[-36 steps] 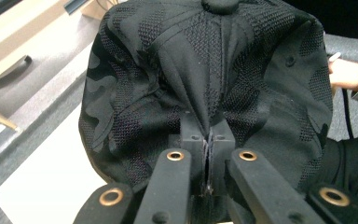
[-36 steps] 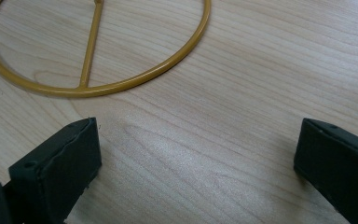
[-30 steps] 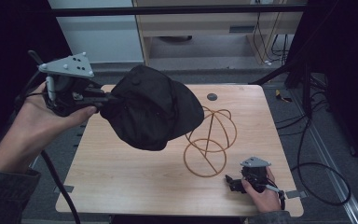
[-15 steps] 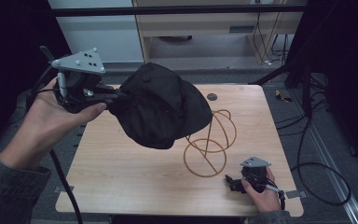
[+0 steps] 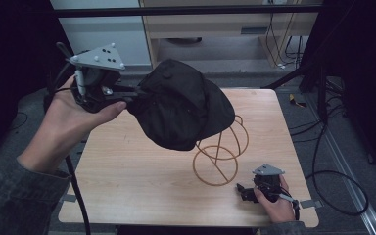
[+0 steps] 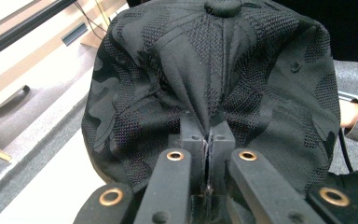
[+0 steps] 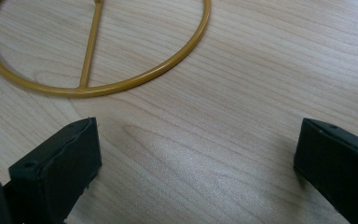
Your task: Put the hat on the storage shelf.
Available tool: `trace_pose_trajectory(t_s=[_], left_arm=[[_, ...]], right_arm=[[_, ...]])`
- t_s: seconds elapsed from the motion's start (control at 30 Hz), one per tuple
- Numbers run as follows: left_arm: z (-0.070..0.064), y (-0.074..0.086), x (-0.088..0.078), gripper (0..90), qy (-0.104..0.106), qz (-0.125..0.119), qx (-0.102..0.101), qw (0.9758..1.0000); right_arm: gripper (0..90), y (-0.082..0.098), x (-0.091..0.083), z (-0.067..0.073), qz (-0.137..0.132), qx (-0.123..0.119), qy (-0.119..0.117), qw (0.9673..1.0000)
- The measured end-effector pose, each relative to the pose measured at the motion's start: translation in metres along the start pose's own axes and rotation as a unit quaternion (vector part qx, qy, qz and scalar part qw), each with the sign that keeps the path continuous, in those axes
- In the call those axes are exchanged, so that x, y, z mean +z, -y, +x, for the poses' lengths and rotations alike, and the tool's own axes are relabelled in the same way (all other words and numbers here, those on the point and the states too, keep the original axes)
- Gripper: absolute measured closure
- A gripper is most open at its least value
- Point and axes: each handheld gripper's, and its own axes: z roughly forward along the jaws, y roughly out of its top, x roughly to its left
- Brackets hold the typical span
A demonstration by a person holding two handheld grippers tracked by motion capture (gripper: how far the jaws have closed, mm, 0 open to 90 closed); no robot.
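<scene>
Two claws | left claw pinching black cap above wire stand | right claw spread, bare table beneath

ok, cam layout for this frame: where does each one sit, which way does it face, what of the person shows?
High view: above the person's side, looking forward and down on the table; both forearms, left gripper pinching the black cap over the wire stand, right gripper low on the table.
Left gripper view: along its shut jaws into the cap; a sleeve at right.
Right gripper view: down along open jaws at the tabletop and the stand's base ring.
Shared: cap in high and left views; stand in high and right.
</scene>
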Motion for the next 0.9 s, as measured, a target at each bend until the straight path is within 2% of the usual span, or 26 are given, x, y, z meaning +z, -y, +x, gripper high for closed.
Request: trace_pose_trajectory(t_s=[0.2,0.4,0.6,0.9], left_arm=[[-0.006,-0.016,0.017,88.1,0.008,-0.004,0.007,0.9999],[-0.014,-0.023,0.038,88.1,0.019,0.000,0.012,0.9997],[-0.016,-0.023,0.059,88.0,0.027,0.007,0.009,0.9996],[-0.013,-0.016,0.081,88.0,0.027,0.022,-0.002,0.9994]], right_arm=[[0.8,0.000,0.000,0.000,0.000,0.000,0.000,1.0000],[0.8,0.000,0.000,0.000,0.000,0.000,0.000,1.0000],[0.8,0.000,0.000,0.000,0.001,0.000,0.000,1.0000],[0.8,0.000,0.000,0.000,0.000,-0.001,0.000,1.0000]])
